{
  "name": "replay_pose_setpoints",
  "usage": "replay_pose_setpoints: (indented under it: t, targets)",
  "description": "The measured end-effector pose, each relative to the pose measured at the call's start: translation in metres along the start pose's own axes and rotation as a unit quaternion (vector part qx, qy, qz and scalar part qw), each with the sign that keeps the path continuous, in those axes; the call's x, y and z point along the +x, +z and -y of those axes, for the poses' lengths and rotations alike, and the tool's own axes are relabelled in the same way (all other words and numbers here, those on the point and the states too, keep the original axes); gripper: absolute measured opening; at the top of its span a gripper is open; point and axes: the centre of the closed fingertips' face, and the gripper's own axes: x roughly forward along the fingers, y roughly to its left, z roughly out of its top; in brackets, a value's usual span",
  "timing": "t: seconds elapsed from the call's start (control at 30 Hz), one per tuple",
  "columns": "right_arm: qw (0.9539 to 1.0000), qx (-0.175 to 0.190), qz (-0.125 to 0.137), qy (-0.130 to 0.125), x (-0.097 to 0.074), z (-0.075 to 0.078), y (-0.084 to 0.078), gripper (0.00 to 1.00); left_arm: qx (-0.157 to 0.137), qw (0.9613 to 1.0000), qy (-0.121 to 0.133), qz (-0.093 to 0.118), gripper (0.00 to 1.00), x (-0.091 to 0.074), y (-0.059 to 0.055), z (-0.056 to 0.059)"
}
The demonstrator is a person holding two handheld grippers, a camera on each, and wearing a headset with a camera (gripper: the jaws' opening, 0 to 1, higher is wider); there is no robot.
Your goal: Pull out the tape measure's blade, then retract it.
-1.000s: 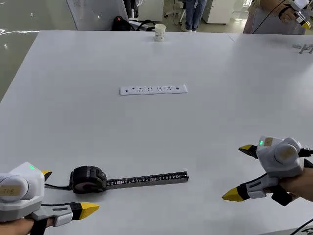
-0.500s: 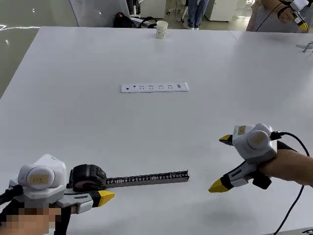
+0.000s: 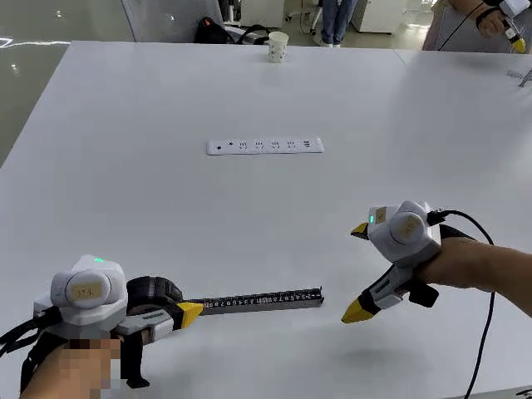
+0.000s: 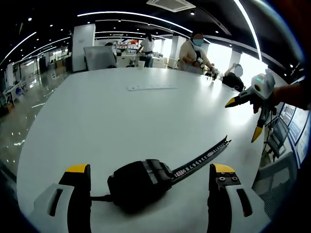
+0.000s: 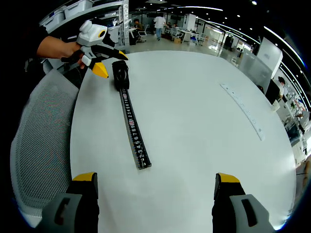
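A black tape measure (image 3: 153, 294) lies near the table's front left with its blade (image 3: 262, 300) pulled out to the right and flat on the white table (image 3: 266, 216). My left gripper (image 3: 170, 301) is open and straddles the case (image 4: 141, 182), one yellow-tipped jaw on each side, without squeezing it. The blade (image 4: 204, 156) runs away to the right between those jaws. My right gripper (image 3: 356, 271) is open, hovering just right of the blade's free end (image 5: 143, 164). In the right gripper view the case (image 5: 120, 73) and left gripper (image 5: 97, 48) sit at the far end.
A white power strip (image 3: 264, 146) lies mid-table and a paper cup (image 3: 278, 46) stands at the far edge. A mesh chair (image 5: 41, 145) is beside the near table edge. People stand beyond the table (image 4: 192, 51).
My left gripper has moved forward and now has the tape measure's case between its jaws. My right gripper has shifted left, closer to the blade's end. The blade's length looks unchanged.
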Motion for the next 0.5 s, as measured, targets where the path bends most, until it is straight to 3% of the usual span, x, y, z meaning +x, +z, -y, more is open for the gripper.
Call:
replay_pose_setpoints:
  t: [0.3, 0.4, 0.43, 0.5]
  targets:
    - [0.9994, -0.014, -0.022, 0.025, 0.019, -0.003, -0.001, 0.99, -0.036, 0.998, 0.051, 0.004, 0.99, 0.019, -0.003, -0.016]
    - [0.9991, -0.017, -0.026, 0.028, 0.022, -0.004, 0.001, 0.99, -0.049, 0.9977, 0.048, 0.005, 0.99, 0.022, -0.006, -0.01]
    - [0.999, -0.02, -0.027, 0.03, 0.024, -0.004, 0.001, 0.99, -0.051, 0.998, 0.038, -0.005, 0.99, 0.024, -0.011, -0.005]
    - [0.9987, -0.023, -0.03, 0.033, 0.026, -0.004, 0.001, 0.99, -0.044, 0.9981, 0.043, -0.006, 0.99, 0.024, -0.014, -0.005]
